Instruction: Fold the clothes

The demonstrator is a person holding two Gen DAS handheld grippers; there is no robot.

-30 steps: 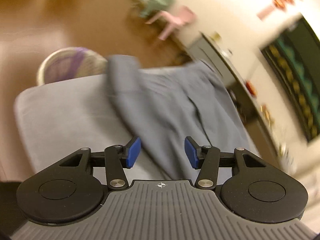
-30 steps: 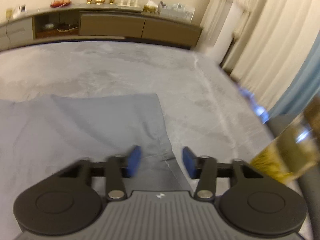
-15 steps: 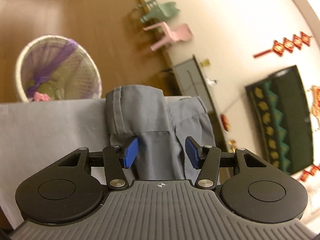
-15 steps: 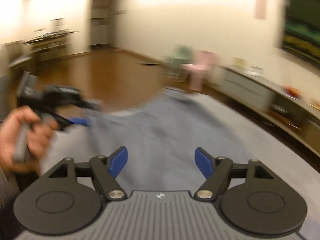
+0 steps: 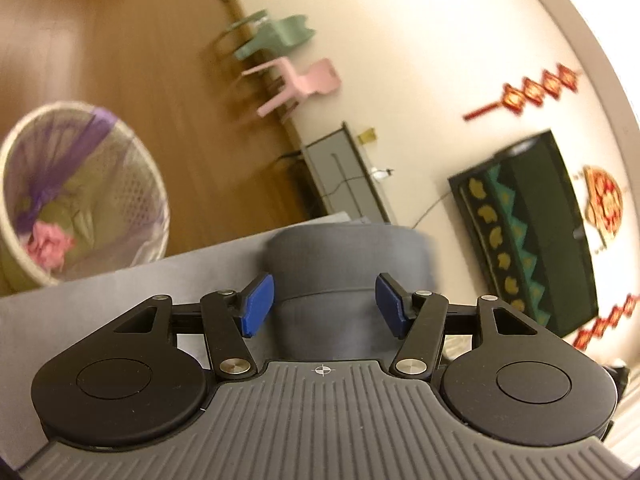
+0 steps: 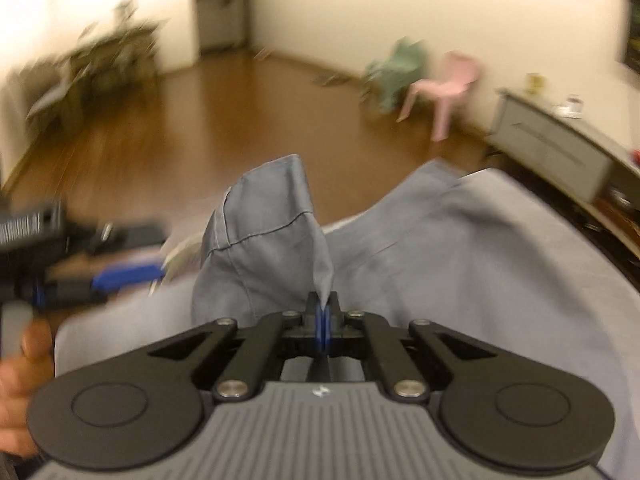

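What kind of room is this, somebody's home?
Most likely a home living room: a wood floor, a low cabinet along the wall under a dark screen, two small plastic chairs, and red hanging decorations.

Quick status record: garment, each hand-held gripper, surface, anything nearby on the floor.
garment: grey-blue garment, partly bunched, one edge lifted
right hand-held gripper: shut on a garment corner
left hand-held gripper: jaws opening, garment fold between pads, not pressed
surface: grey cover
floor: white basket with clothes; pink chair, green chair

Basket, pink chair, green chair.
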